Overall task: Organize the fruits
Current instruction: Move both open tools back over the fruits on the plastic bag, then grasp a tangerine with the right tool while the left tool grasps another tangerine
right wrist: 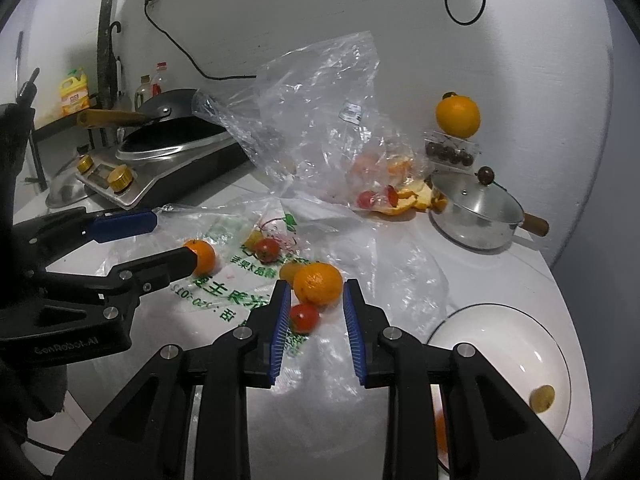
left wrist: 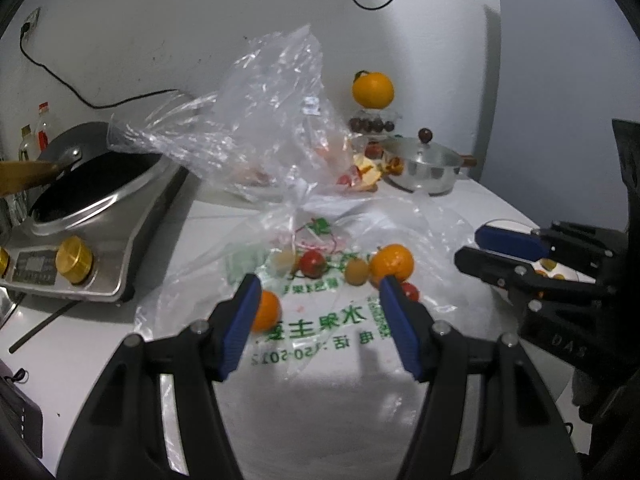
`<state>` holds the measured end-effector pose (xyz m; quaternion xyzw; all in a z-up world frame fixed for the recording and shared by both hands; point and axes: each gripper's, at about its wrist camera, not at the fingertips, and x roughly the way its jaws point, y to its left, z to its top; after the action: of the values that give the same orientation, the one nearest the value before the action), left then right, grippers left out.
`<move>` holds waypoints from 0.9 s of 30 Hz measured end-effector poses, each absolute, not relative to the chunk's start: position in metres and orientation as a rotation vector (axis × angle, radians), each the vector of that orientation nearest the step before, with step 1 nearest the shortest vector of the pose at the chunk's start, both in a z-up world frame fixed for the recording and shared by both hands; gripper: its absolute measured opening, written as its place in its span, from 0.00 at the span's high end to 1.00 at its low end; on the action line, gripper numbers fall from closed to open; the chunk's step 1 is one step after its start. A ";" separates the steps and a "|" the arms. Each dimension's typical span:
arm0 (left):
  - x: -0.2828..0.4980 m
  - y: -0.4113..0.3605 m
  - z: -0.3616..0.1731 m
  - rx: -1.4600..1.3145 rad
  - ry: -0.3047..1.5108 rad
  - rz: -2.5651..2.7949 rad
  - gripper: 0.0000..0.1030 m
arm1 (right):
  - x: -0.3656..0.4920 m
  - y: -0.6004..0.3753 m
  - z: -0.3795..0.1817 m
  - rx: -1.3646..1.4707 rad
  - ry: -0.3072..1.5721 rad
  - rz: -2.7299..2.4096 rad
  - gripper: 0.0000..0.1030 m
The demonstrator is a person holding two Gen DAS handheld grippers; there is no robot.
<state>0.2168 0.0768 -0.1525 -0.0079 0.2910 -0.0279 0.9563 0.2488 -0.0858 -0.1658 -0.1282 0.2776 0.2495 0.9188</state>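
Loose fruit lies on a flat printed plastic bag [left wrist: 320,320] on the white table. In the left wrist view my left gripper [left wrist: 316,284] is open above the bag, with an orange [left wrist: 266,311] by its left finger and a larger orange [left wrist: 392,265] by its right finger. Red tomatoes [left wrist: 313,263] and a small yellow fruit [left wrist: 357,272] lie beyond. My right gripper [right wrist: 314,290] is open, just short of the larger orange [right wrist: 319,283] and a tomato [right wrist: 305,317]. A white plate [right wrist: 500,320] at the right holds a small yellow fruit [right wrist: 543,398].
A crumpled clear bag [right wrist: 320,112] with peels stands behind. A steel pot with lid [right wrist: 476,212] is at the back right, with an orange on a clear box [right wrist: 457,116] behind it. An induction cooker with a wok [right wrist: 168,148] is at the left.
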 end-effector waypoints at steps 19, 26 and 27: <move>0.256 0.104 -0.173 0.036 0.705 0.012 0.39 | 0.285 -0.064 -0.179 -0.247 0.636 0.521 0.65; 0.273 0.107 -0.185 0.040 0.770 -0.003 0.39 | 0.302 -0.059 -0.189 -0.242 0.689 0.509 0.53; 0.276 0.108 -0.188 0.038 0.788 -0.005 0.39 | 0.304 -0.058 -0.191 -0.246 0.700 0.507 0.52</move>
<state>0.2765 0.1082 -0.1882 0.0188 0.3837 -0.0025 0.9233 0.3038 -0.0580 -0.1908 -0.1189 0.3385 0.2452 0.9007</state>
